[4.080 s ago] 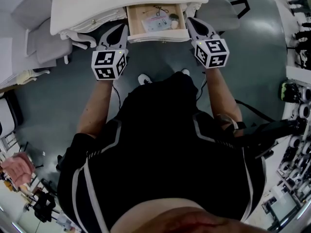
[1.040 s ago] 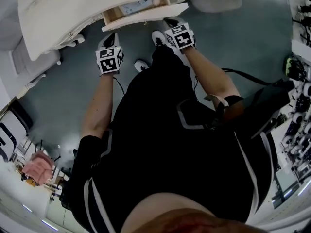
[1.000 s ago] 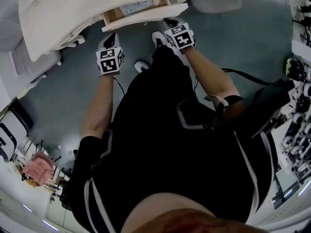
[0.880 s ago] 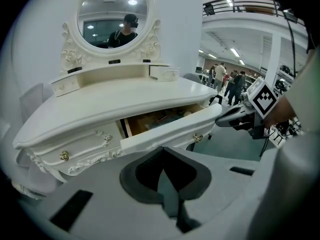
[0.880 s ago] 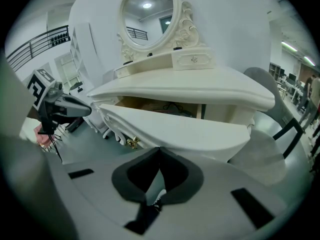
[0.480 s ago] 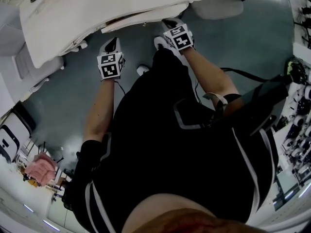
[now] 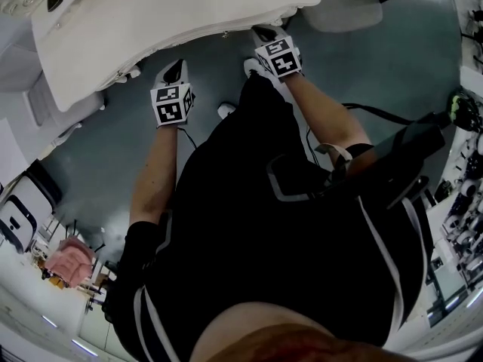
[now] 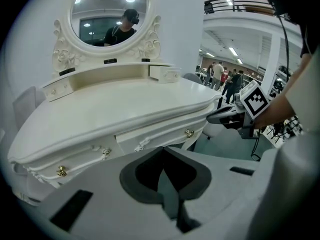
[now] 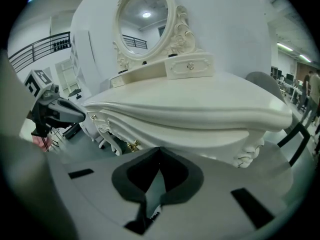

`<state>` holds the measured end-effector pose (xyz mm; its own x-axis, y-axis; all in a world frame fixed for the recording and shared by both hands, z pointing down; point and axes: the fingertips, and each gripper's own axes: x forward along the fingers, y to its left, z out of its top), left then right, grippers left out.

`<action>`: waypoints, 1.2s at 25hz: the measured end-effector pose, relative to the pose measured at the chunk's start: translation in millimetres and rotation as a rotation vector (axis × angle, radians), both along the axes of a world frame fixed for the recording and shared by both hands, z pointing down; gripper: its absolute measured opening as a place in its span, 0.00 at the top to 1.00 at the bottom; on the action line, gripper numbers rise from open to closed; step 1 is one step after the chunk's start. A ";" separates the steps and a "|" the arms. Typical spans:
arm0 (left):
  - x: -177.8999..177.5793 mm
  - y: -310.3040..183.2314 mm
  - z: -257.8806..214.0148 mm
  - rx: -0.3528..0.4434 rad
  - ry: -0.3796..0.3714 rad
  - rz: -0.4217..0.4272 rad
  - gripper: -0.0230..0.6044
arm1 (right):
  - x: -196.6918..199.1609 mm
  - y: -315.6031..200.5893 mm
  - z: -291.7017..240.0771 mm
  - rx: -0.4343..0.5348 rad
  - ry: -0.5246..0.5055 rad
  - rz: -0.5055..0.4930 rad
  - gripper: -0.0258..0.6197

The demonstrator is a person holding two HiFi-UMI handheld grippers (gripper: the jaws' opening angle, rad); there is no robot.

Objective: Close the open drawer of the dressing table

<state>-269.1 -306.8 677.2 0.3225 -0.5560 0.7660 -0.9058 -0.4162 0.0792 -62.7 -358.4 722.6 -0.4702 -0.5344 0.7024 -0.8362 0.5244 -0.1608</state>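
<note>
Although the drawer [image 8: 160,134] already seems to sit flush in the front of the dressing table [image 7: 173,21], I judge that the closing step needs one last check. The left gripper [image 7: 178,65] is near the table front with its jaws pressed together and nothing between them. The right gripper [image 7: 261,31] is just at the front edge, also with jaws together and empty. I cannot tell if it touches the wood. To finish well, press lightly with the closed tips on the flat part of the drawer front beside the small knob [image 8: 189,133] – not on it. Push evenly on both sides, so the drawer does not go in crooked.
</note>
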 end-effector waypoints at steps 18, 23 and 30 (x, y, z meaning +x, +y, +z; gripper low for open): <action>-11.5 -10.7 -33.0 0.070 0.024 -0.009 0.96 | -5.6 -29.7 -0.5 0.025 0.032 0.018 0.95; -8.6 -11.3 -55.3 0.115 0.067 0.007 0.96 | -18.1 -21.9 -10.3 0.013 0.035 -0.071 0.95; -7.1 -6.6 -88.9 0.195 0.132 0.018 0.96 | -23.7 1.1 -43.1 0.019 -0.005 -0.035 0.95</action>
